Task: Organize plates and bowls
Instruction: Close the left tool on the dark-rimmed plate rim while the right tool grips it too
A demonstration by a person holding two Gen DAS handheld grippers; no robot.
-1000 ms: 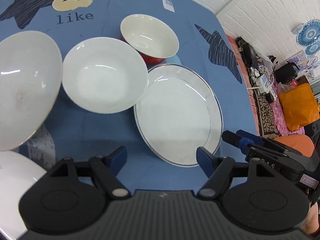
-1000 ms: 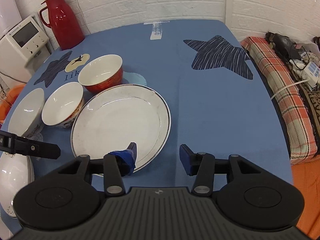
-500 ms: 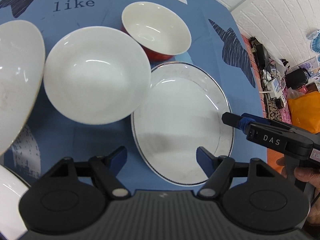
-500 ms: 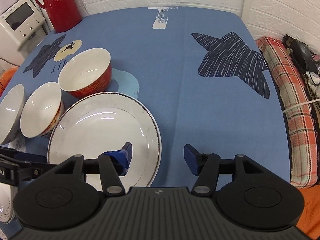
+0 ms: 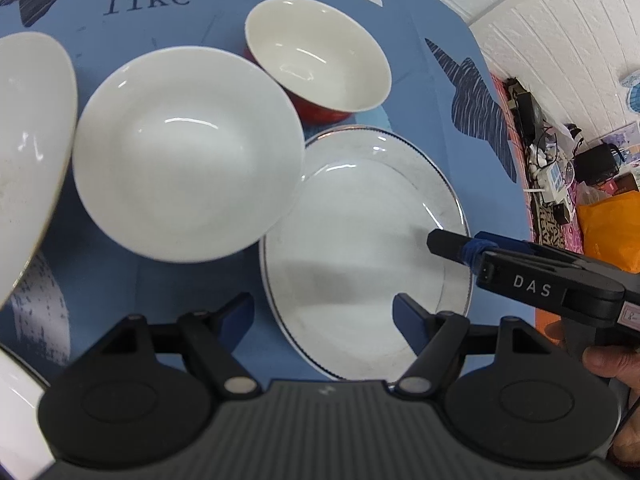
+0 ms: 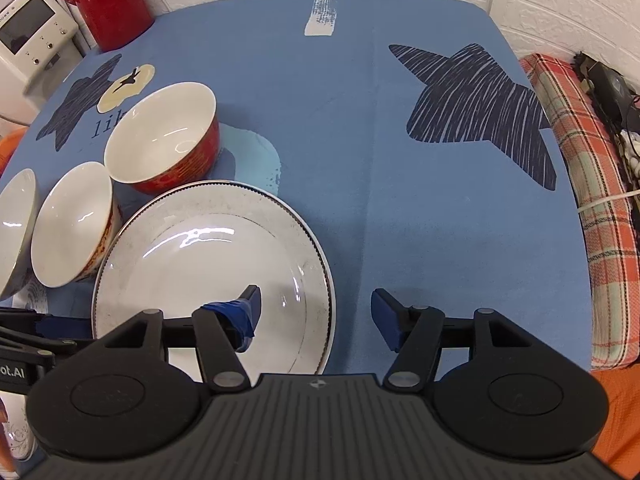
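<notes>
A blue tabletop (image 6: 360, 168) printed with dark stars carries the dishes, and at the upper left of the right wrist view a red jug (image 6: 106, 0) stands at its far edge beside a white appliance (image 6: 28, 36); a plaid cloth (image 6: 588, 200) runs down the right side of that frame. In the left wrist view a clutter of cables and boxes (image 5: 560, 168) sits at the right edge, off the tabletop. The large white plate (image 5: 360, 248) with a thin dark rim lies flat in the centre of the left wrist view. A white bowl (image 5: 188, 152) to its left overhangs the plate's rim, and a red bowl with a cream inside (image 5: 316, 56) stands just beyond both. A further white bowl (image 5: 28, 152) shows at the left edge, and part of another white dish (image 5: 16, 412) at the lower left. The left gripper (image 5: 324, 312) is spread wide and holds nothing, with the near rim of the plate lying between its fingers (image 5: 240, 312). The right gripper (image 6: 316, 316) is likewise wide apart and empty; its left finger (image 6: 240, 312), wrapped in blue tape, hangs over the plate's right part, while the other finger is over bare cloth, so the plate's right rim sits between them. From the left wrist view that same gripper reaches in from the right, its tip over the plate's right rim; whether it touches the plate cannot be told.
</notes>
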